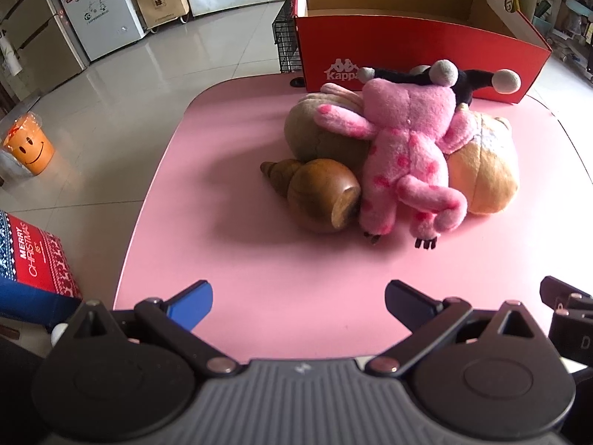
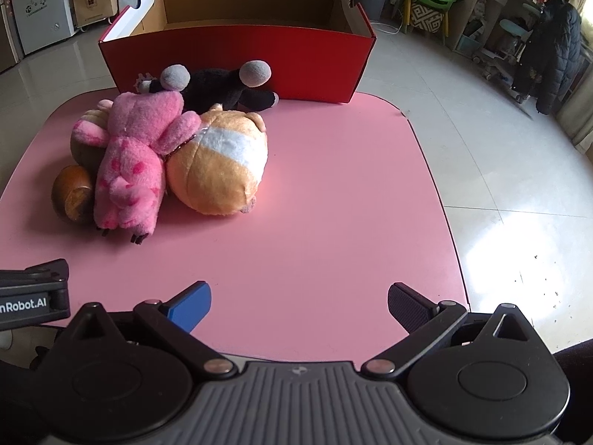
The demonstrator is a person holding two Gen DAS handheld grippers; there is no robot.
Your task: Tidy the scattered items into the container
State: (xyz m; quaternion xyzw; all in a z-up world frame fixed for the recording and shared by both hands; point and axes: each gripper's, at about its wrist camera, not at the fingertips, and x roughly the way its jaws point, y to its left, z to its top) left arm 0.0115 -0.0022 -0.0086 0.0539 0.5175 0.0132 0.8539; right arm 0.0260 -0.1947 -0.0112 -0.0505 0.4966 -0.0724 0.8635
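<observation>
Red shoebox (image 1: 407, 52) printed "Kappa" at bench (image 1: 259, 259) far edge; left gripper (image 1: 298, 302) and right gripper (image 2: 299, 302) fingers apart, holding nothing.

- Pink table (image 2: 315, 193) beneath the right gripper (image 2: 299, 306).
- Red box (image 2: 237, 63) at its far edge.
- Plush toys (image 2: 129, 170) and a wooden gourd (image 2: 72, 194) clustered ahead-left.

Bare pink worktop (image 2: 315, 204) stretches across the near edge and right side; heaped plush toys (image 2: 141, 155) crowd the far-left corner against the red box (image 2: 259, 59).
</observation>
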